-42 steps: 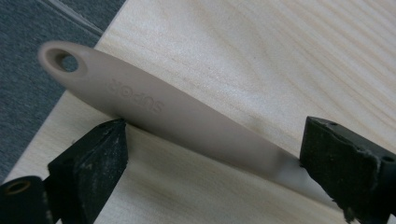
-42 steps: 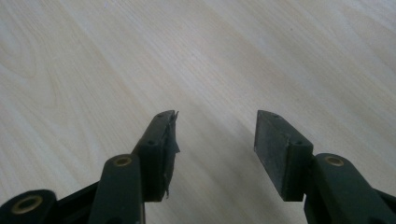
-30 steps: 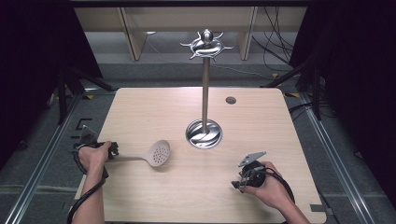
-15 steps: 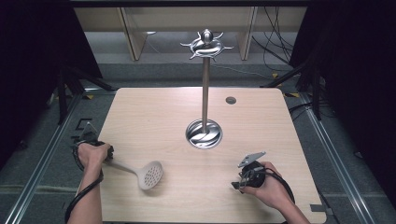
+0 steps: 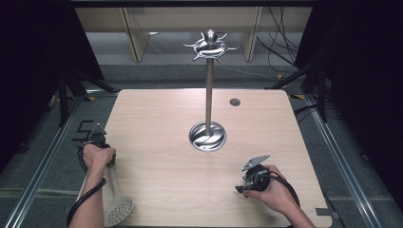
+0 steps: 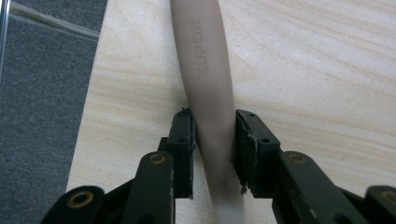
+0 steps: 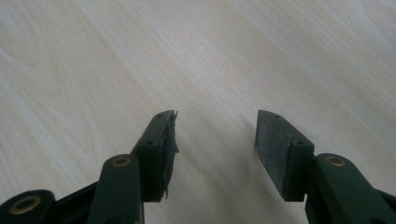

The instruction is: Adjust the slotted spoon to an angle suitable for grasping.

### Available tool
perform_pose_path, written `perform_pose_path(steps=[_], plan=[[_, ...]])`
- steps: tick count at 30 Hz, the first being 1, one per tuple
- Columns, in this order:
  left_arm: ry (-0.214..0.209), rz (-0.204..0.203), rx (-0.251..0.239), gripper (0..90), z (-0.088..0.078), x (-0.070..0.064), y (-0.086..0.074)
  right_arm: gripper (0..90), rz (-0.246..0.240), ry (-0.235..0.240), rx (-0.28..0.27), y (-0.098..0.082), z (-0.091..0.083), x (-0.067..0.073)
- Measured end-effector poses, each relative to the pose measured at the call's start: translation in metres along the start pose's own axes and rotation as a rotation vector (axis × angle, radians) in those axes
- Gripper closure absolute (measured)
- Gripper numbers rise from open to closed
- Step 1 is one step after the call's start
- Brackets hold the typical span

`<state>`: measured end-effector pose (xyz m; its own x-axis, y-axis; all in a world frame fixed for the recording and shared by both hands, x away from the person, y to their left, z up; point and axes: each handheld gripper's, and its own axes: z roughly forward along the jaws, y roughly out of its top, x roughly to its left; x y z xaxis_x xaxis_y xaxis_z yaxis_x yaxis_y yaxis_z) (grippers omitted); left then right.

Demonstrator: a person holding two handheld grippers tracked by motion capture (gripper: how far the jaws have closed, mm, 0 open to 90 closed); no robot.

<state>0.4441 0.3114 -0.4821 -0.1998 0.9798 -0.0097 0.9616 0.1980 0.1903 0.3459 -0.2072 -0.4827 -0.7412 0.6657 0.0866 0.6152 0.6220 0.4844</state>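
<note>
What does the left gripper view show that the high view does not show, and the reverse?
Left gripper view alone: the word SUPOR on the skimmer handle, and the left gripper with both pads pressing on that handle; its jaws have just been closing. High view alone: the skimmer's perforated head at the near edge, the metal hook stand, the open right gripper. Both: the handle, the wooden table and the grey floor beside it.
</note>
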Motion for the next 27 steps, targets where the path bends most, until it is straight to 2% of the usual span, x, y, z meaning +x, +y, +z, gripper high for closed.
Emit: perform_pose_path(steps=[2,3,4,7,10,13,16,17,18,21,23,27], plan=[[-0.001,0.013,-0.013,69.2,0.000,-0.002,-0.001,48.5,-0.001,0.000,0.000,0.000,0.000,0.000],[-0.003,0.024,-0.003,69.7,-0.001,-0.003,-0.001,48.5,-0.003,0.001,0.000,0.000,0.000,0.000],[0.018,0.040,0.013,70.0,-0.002,-0.005,-0.001,48.5,-0.002,0.002,-0.001,0.000,0.000,0.000],[0.000,0.071,-0.004,70.3,-0.002,-0.007,-0.002,48.5,-0.012,-0.004,-0.004,0.000,0.001,0.000],[-0.007,0.087,-0.012,70.4,-0.003,-0.008,-0.005,48.5,0.002,-0.002,-0.007,0.000,0.000,0.000],[-0.026,0.100,-0.041,70.5,-0.004,-0.009,-0.009,48.5,-0.012,-0.005,-0.011,0.000,0.000,-0.001],[-0.070,0.112,-0.076,70.7,-0.005,-0.009,-0.012,48.5,-0.012,-0.007,-0.014,0.000,-0.001,0.000],[-0.085,0.116,-0.080,70.7,-0.005,-0.009,-0.013,48.5,0.008,-0.001,-0.009,0.000,-0.001,0.001],[-0.122,0.074,-0.122,70.7,-0.004,-0.011,-0.015,48.5,-0.011,-0.010,-0.017,0.000,-0.001,0.000],[-0.181,0.088,-0.169,70.7,-0.005,-0.008,-0.019,48.5,-0.011,-0.015,-0.026,0.000,-0.002,-0.001],[-0.220,0.113,-0.195,70.7,-0.009,-0.005,-0.022,48.5,-0.009,-0.018,-0.032,0.000,-0.002,-0.001],[-0.318,0.132,-0.241,70.7,-0.017,0.001,-0.028,48.2,-0.001,-0.012,-0.030,0.001,-0.002,0.000]])
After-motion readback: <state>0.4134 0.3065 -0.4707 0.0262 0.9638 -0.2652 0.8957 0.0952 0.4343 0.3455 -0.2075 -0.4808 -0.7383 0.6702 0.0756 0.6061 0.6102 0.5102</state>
